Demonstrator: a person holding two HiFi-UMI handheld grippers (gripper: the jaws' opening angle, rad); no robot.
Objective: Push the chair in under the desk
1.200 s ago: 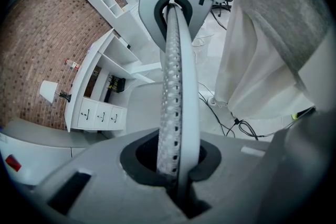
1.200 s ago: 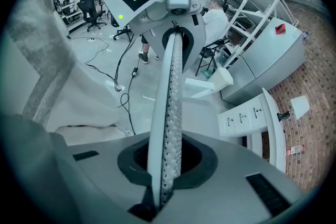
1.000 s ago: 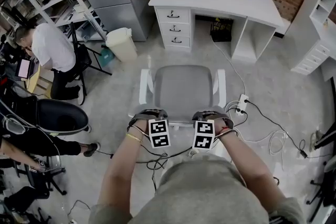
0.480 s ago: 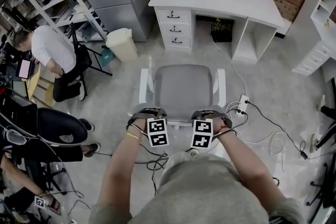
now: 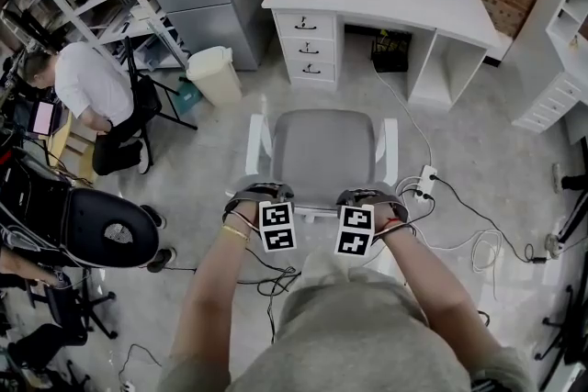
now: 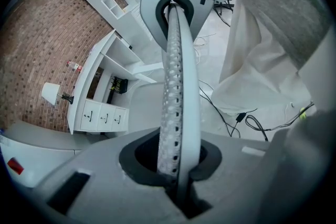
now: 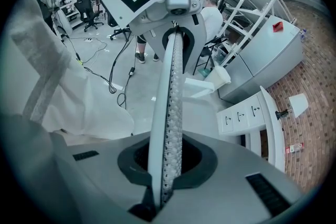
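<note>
Jaws together; chair (image 5: 323, 151) well short of desk (image 5: 430, 6)

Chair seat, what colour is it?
Grey seat, between white armrests; the head view shows it best.

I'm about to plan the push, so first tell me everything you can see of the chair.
The chair has a grey seat between two white armrests and a thin backrest, smooth white behind and perforated on the seat side. It stands upright on the grey floor, facing the white desk but apart from it, not under it. The left gripper and right gripper are each shut on the backrest's top edge; the left jaws have just opened slightly.
</note>
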